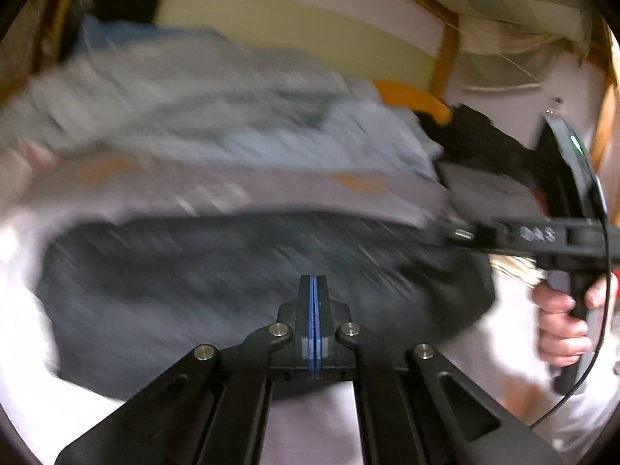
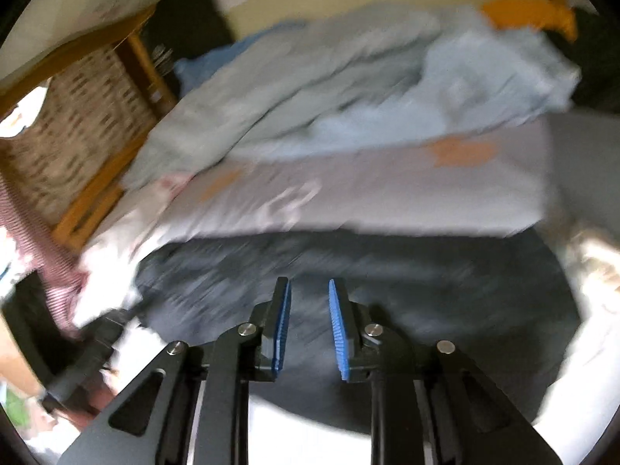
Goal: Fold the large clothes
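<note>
Claws first: the left claw point(image 1: 314, 283) is clenched, blue pads pressed flat together with no cloth visible between them, while the right claw point(image 2: 309, 290) is released, its pads parted over nothing. Just beyond both lies the task's thing, a dark navy crumpled garment point(image 1: 240, 294) spread on a white sheet-covered surface point(image 1: 23, 348). Behind the garment runs a pale grey folded cloth with orange patches point(image 2: 387, 190), and behind that a heap of light blue-grey clothes point(image 2: 348, 77), with a woven wicker basket in a wooden frame point(image 2: 73, 124) off beside the heap. Both views are badly smeared, suggesting fast motion. The likely risk: a hurried grab may pinch only one layer, or snag the grey cloth alongside.
</note>
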Motion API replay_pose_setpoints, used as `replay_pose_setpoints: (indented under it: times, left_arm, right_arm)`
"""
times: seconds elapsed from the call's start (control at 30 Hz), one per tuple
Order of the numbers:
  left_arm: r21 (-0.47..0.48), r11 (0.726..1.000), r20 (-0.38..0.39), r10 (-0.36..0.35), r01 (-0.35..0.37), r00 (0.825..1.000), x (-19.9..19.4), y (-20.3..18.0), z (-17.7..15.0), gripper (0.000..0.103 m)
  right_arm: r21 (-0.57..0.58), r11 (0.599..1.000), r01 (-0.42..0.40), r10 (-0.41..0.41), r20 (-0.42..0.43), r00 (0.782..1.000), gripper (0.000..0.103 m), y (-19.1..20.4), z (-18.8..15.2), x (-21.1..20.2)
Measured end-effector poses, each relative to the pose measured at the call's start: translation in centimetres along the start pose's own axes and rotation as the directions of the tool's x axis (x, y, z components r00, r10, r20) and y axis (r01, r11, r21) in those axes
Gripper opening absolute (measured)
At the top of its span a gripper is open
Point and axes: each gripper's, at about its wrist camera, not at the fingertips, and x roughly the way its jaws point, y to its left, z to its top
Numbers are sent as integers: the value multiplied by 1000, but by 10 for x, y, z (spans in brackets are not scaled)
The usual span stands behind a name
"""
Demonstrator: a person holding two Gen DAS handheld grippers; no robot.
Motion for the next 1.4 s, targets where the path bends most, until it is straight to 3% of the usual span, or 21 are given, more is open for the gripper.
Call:
replay_pose_setpoints:
  times: [0.1, 0.3, 0.43, 0.53, 0.7, 0.93, 1.2, 1.3, 1.4]
  left_arm:
    - [-18, 993, -62, -114, 113, 992, 23, -15, -11, 0]
    - [-46, 998, -135, -40, 34, 990, 58, -7, -24, 0]
    - [-21, 999, -145, 20, -24, 989, 65, -9, -36, 0]
    - [-55, 998, -159, 5, -14, 987, 74, -3, -42, 0]
    - [-141, 990, -169, -54, 30, 984, 84, 13, -47, 1]
    - [-136, 989, -175, -77, 54, 982, 84, 17, -48, 1]
    - [-93, 995, -168, -34, 19, 985, 78, 11, -53, 1]
    - [-109, 994, -173, -41, 23, 984, 78, 14, -54, 1]
    - [-111, 994, -173, -38, 19, 984, 78, 14, -54, 1]
  right_arm:
    - [-19, 1000, 13, -14, -59, 998, 19, 14, -9, 25]
    - [60, 998, -32, 43, -192, 980, 19, 10, -15, 69]
    - [14, 999, 35, -31, -209, 977, 19, 18, -18, 93]
    - [8, 998, 55, -51, -238, 970, 19, 18, -21, 109]
    - [10, 994, 111, -106, -218, 970, 16, 13, -24, 130]
    - [24, 990, 139, -133, -173, 976, 11, 6, -3, 142]
    - [78, 981, 176, -157, -203, 967, 11, -6, 42, 180]
    - [40, 979, 200, -183, -254, 950, 8, -9, 43, 203]
    - [60, 978, 200, -179, -252, 951, 7, -18, 40, 214]
